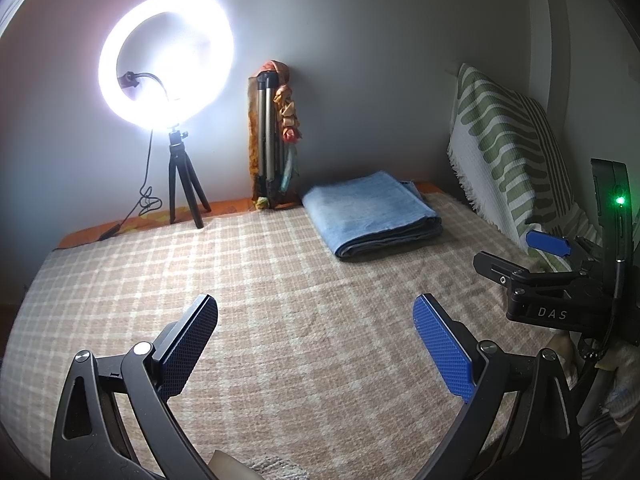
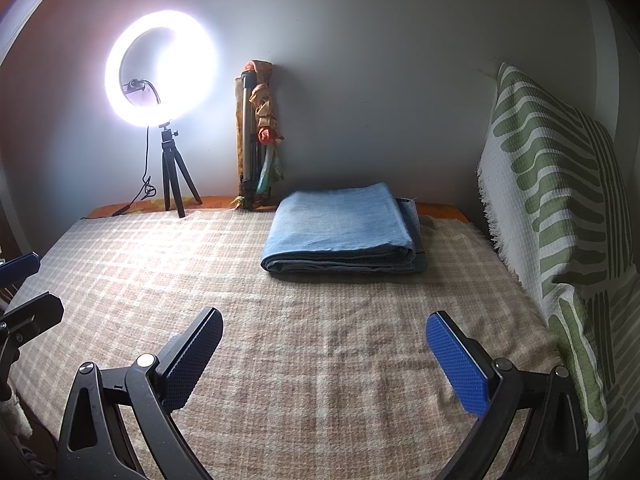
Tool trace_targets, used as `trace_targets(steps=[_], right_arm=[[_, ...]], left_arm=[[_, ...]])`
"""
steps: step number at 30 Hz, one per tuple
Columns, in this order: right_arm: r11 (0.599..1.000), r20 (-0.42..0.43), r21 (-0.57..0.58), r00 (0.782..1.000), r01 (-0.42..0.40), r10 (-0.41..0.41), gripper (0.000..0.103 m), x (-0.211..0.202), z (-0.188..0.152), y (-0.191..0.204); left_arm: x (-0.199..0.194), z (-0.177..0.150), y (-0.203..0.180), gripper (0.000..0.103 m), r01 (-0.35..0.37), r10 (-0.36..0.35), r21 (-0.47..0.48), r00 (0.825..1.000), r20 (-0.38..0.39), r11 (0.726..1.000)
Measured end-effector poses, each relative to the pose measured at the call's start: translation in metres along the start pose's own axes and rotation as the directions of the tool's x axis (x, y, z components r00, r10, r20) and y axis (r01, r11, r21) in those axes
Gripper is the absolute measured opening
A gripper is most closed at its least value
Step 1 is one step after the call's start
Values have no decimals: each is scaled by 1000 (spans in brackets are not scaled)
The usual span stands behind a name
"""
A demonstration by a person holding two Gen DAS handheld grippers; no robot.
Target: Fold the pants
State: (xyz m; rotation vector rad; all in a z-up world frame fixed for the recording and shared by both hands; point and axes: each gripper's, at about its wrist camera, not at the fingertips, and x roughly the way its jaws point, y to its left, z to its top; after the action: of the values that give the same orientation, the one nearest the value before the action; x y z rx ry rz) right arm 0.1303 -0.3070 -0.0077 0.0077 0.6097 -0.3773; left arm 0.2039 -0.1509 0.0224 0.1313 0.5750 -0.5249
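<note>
While both grippers hover above the checked blanket (image 2: 320, 360), left gripper (image 1: 316, 344) fingers spread apart, right gripper (image 2: 324, 356) fingers likewise apart, folded blue pants (image 2: 340, 228) lying near the wall, ring light (image 2: 160, 68) glowing beside

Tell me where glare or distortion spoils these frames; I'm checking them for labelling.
Left wrist view: the ring light blows out to white, hazing the wall around it; fisheye bends the bed edges; jeans slightly soft. Right wrist view: same blown-out ring light, a bright patch on the bed below it, dark vignetted corners, curved pillow.
</note>
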Motion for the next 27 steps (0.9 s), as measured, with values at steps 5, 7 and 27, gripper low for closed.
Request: trace_targets(steps=[5, 7, 27], right_arm=[[1000, -4, 7, 1000, -2, 2, 103, 0, 0, 0], [1000, -4, 6, 1000, -3, 3, 103, 0, 0, 0], [1000, -11, 3, 1000, -6, 6, 103, 1, 0, -1]], left_arm=[[0, 0, 0, 98, -1, 1, -2, 1000, 2, 1000], [0, 0, 1, 98, -1, 1, -3, 1000, 3, 1000], [-4, -1, -6, 99, -35, 33, 43, 998, 48, 998]])
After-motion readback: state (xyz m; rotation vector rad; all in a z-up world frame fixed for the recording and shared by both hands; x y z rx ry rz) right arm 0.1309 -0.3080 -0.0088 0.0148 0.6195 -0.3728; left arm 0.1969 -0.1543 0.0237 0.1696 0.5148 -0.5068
